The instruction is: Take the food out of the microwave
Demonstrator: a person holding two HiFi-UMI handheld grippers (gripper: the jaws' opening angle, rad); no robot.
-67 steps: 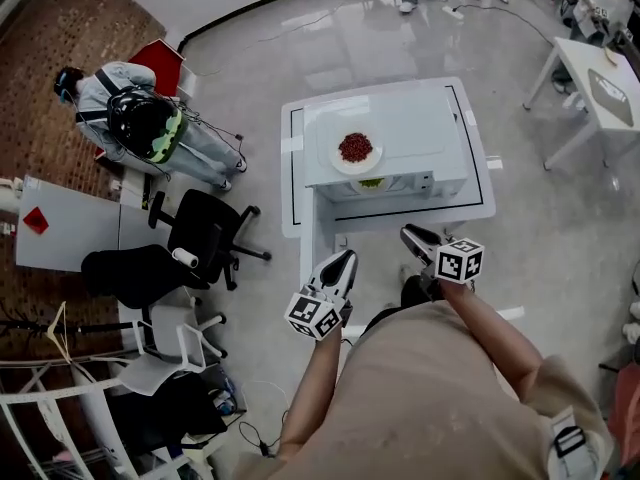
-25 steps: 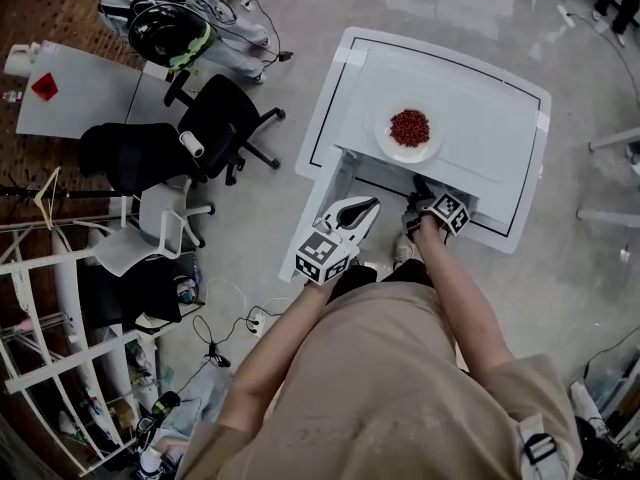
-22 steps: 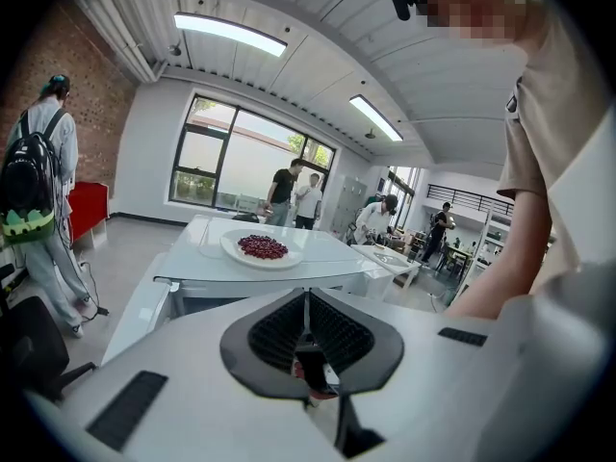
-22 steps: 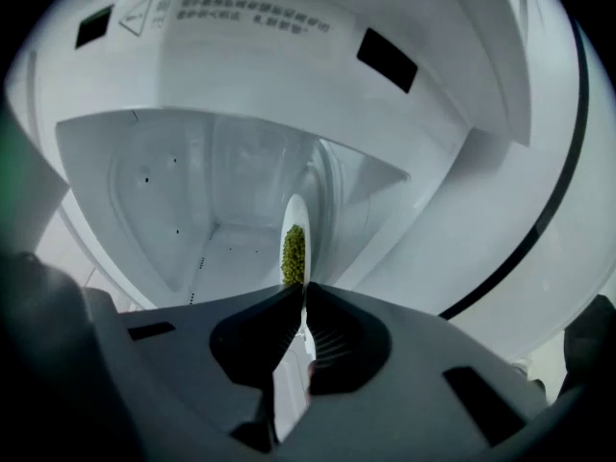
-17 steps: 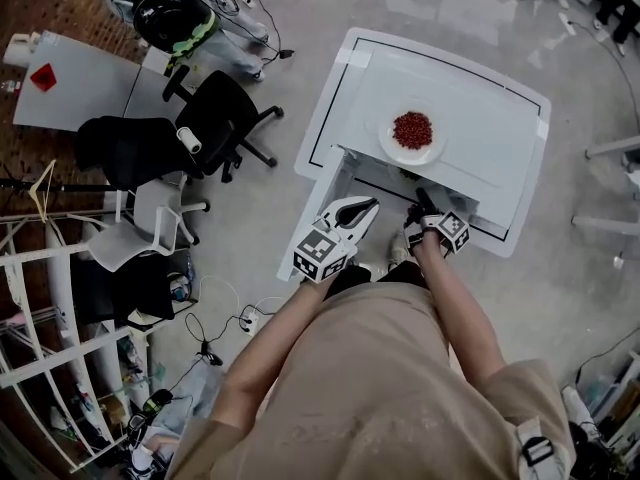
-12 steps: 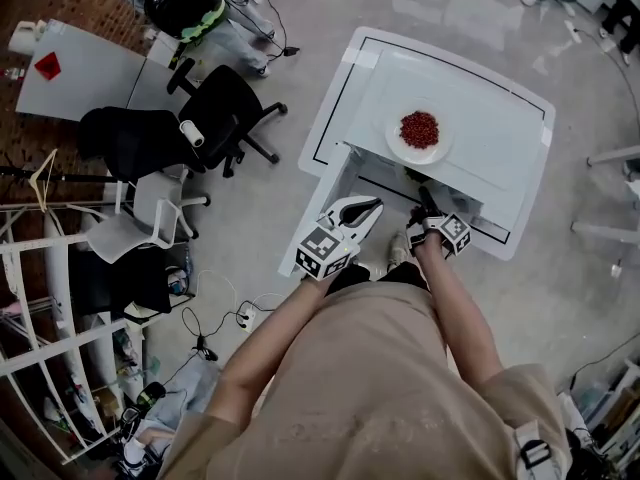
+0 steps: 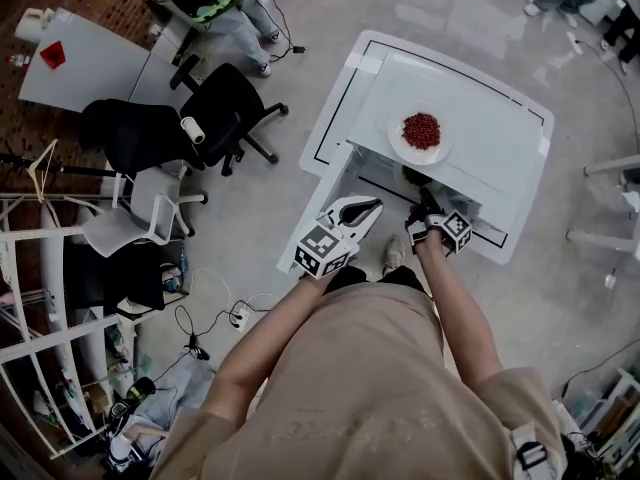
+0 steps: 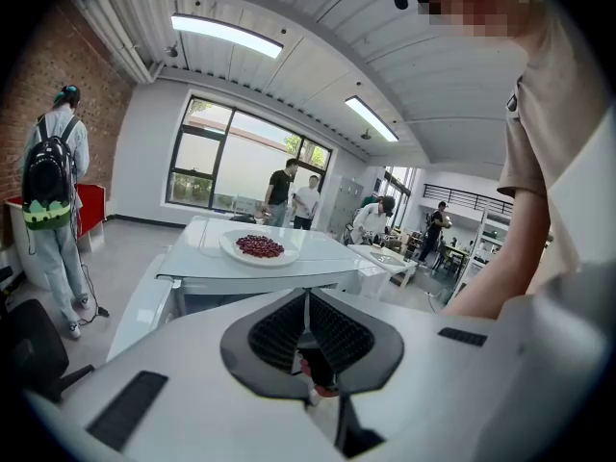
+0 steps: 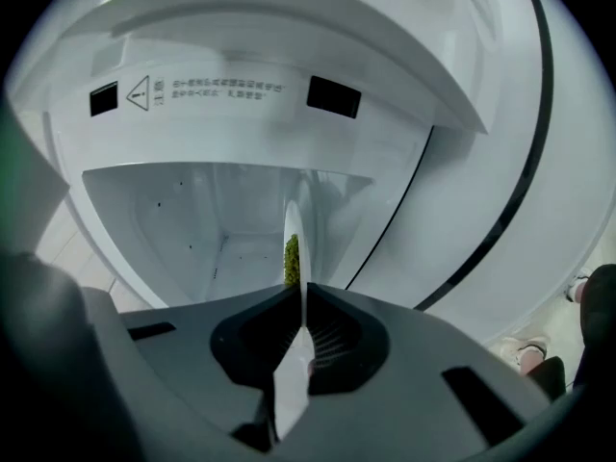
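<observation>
Since a moment ago the right tool has reached into the microwave and clamped onto the rim of the plate of green food, which sits inside the cavity. The left tool is closed and empty.

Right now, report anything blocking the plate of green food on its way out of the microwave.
Nothing visible does. The right gripper has its fingers shut on the plate inside the microwave. The door stands open at the left, and the left gripper hangs beside the opening.
</observation>
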